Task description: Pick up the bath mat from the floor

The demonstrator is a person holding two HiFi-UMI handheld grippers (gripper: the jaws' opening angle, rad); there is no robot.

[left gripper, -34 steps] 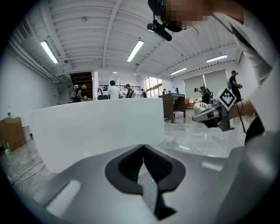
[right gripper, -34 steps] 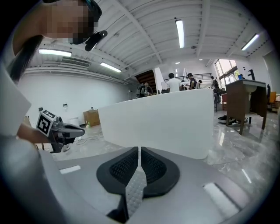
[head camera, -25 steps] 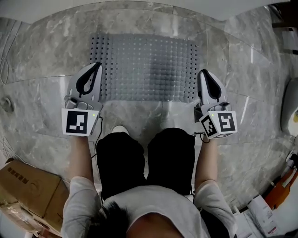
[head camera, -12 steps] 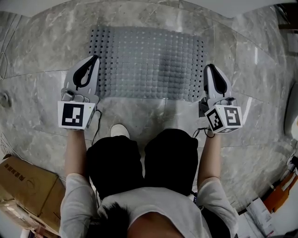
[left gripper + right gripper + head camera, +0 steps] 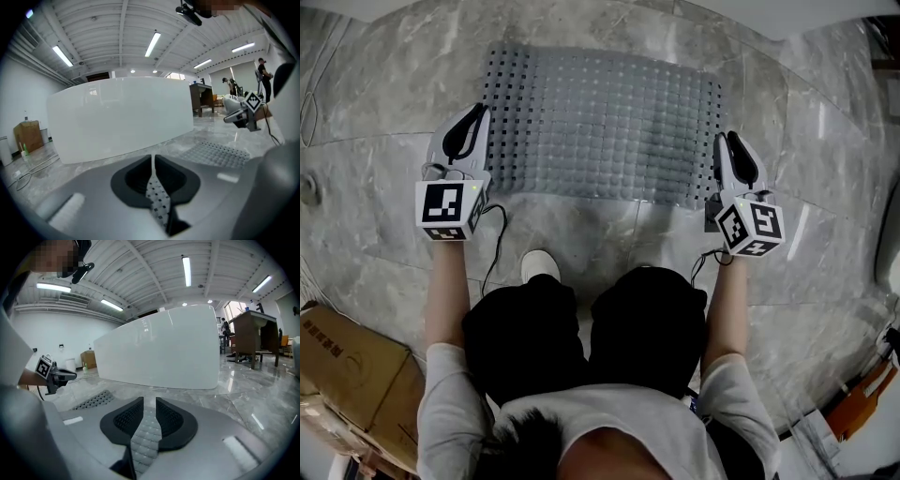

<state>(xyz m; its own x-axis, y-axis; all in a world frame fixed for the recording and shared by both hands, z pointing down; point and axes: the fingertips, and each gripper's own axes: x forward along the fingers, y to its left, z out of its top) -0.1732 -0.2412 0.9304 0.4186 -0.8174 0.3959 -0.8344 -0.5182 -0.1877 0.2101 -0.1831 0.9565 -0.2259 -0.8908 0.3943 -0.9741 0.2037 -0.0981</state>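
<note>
We log the bath mat [image 5: 600,122] flat on the grey marble floor [image 5: 375,84], with a white panel [image 5: 117,117] beyond it. The left gripper [image 5: 477,110] is at its left edge and the right gripper [image 5: 724,139] at its right. Both jaws, just opening, stand slightly apart. The mat shows through the gaps, ungripped.

White short-sleeved shirt [image 5: 600,422], black trousers [image 5: 591,328], white shoe [image 5: 541,265], grey left tongs [image 5: 474,112] and right tongs [image 5: 724,139], black-and-white marker cubes [image 5: 448,210], black cables [image 5: 492,253]

Grey dotted bath mat [image 5: 600,122], marbled grey floor [image 5: 375,211]
</note>
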